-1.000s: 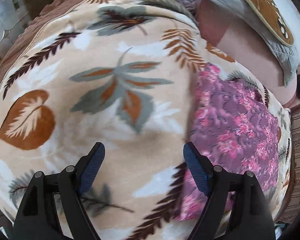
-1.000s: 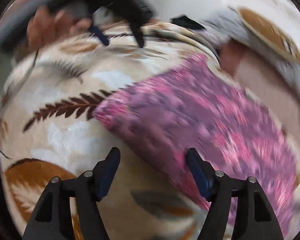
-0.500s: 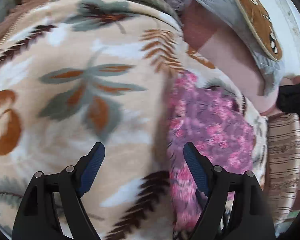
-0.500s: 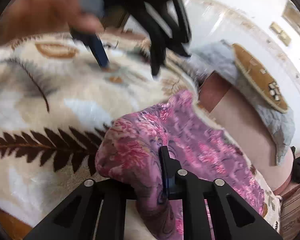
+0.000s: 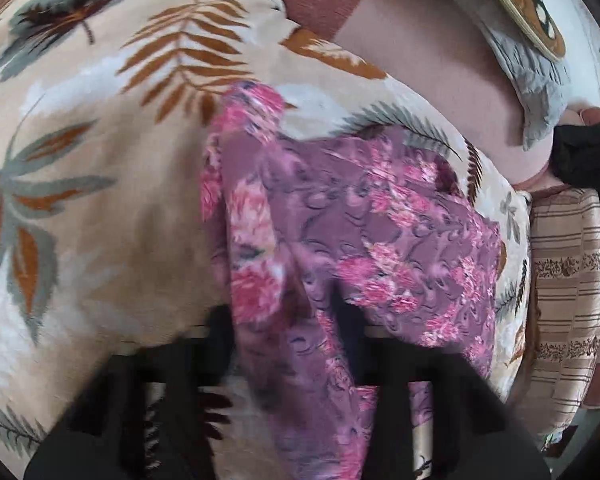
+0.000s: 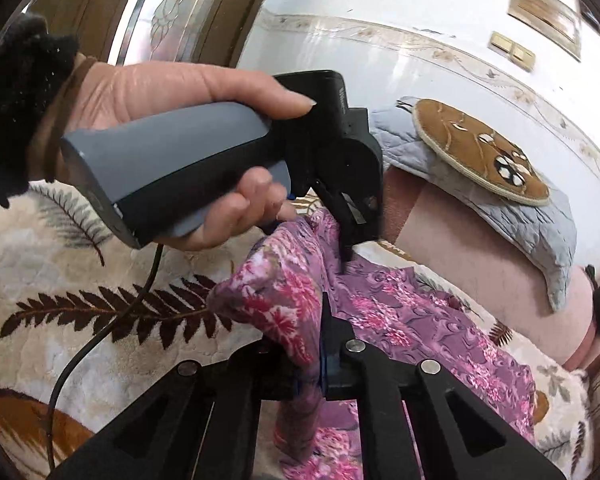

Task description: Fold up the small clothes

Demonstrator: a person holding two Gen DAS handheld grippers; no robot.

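Both tongs pinch the floral garment [image 6: 400, 312]: right tongs [image 6: 312, 364] clamped, left tongs [image 5: 288, 320] closing, fingertips blurred and cloth-covered.

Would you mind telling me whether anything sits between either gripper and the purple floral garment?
Nothing visible does. The right gripper is already clamped on a raised edge of the purple floral garment, and the left gripper is closing with the cloth between its fingers on the leaf-print blanket.

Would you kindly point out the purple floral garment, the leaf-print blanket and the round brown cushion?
purple floral garment [image 5: 400, 232], left wrist view, flat middle.
leaf-print blanket [image 5: 100, 208], left wrist view, bare beige area.
round brown cushion [image 6: 472, 152], right wrist view, centre.
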